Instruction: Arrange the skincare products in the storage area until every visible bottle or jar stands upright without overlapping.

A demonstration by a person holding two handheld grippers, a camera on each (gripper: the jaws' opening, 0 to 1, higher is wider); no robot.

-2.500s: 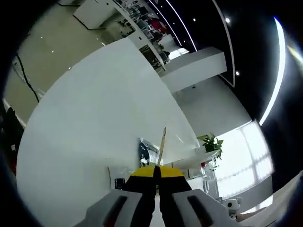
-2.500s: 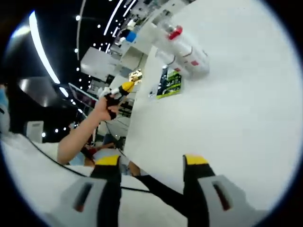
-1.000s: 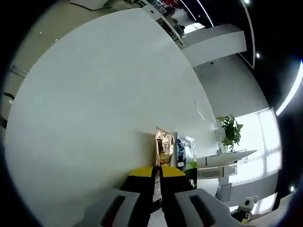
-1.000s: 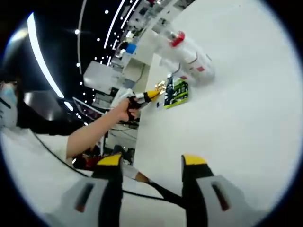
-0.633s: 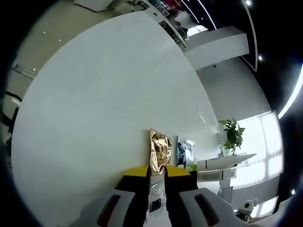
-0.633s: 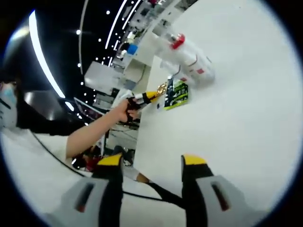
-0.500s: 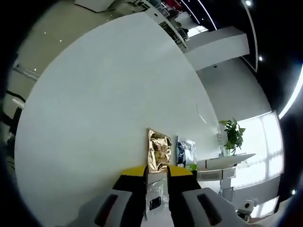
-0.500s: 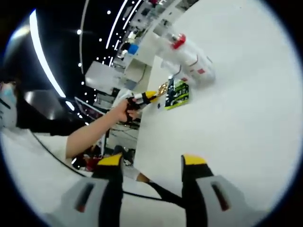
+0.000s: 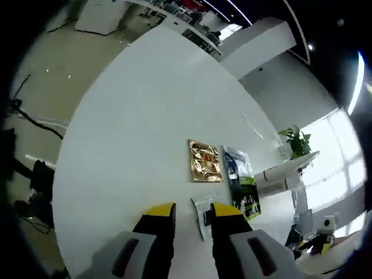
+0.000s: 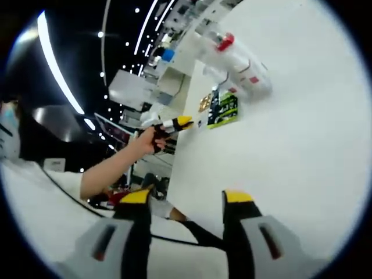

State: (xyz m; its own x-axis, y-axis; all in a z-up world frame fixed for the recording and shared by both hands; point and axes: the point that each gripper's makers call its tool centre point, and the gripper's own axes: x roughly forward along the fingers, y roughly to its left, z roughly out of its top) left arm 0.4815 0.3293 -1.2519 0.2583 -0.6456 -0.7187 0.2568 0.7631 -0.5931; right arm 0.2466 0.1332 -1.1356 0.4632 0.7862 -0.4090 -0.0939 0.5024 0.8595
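On the white table (image 9: 133,133), just past my left gripper (image 9: 192,210), lies a shiny gold packet (image 9: 204,161), flat on its back. Beside it lies a dark packet with a green end (image 9: 243,186), also flat, and the two do not touch. A small clear packet (image 9: 203,214) lies nearer to me, and my right-hand jaw hides part of it, so I cannot tell what is inside. My left jaws stand a little apart and hold nothing. From my right gripper (image 10: 185,197) I see my own hand (image 10: 147,138) far off at the table edge, holding the left gripper (image 10: 183,121). Near it are the dark and green packet (image 10: 223,109) and a bit of the gold packet (image 10: 203,104), which is tiny and hard to see. Past them lie white bottles (image 10: 241,64) tipped on their sides, one with a red cap (image 10: 224,41). They blur together, so I cannot count them. My right jaws are wide apart and hold nothing.
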